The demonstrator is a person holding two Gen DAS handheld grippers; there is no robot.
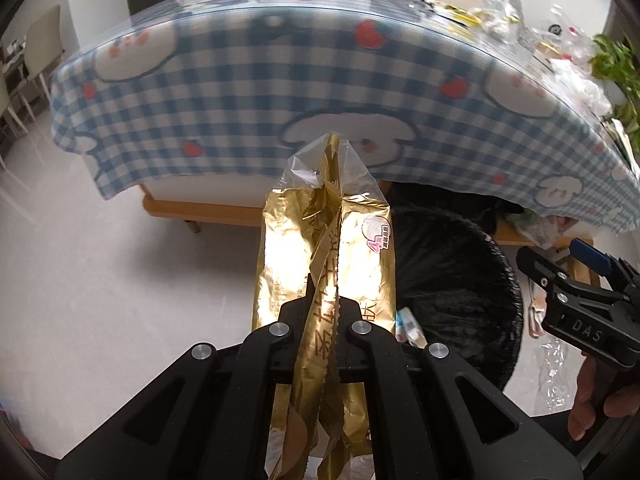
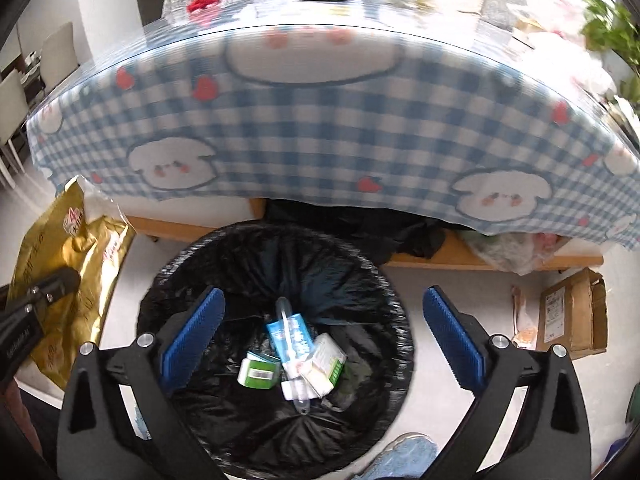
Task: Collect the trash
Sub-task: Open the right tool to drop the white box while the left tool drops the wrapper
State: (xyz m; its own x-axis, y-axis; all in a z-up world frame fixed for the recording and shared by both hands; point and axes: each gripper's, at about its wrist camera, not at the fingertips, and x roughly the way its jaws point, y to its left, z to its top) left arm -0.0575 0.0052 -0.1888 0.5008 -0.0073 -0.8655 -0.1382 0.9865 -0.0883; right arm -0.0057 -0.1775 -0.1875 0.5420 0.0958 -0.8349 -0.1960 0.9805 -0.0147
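"DAS" embossed on right gripper (image 1: 576, 304) body. Gold wrapper (image 1: 352, 248) carries a pink badge with "4" and brown Chinese lettering down its seam, not legible. Cardboard box (image 2: 570, 314) label unreadable.

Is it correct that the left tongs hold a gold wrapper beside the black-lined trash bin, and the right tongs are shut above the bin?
Not quite. The right tongs are open, not shut: the right wrist view shows their blue pads spread wide apart above the black-lined trash bin. The rest holds: the left tongs grip the gold wrapper beside the bin.
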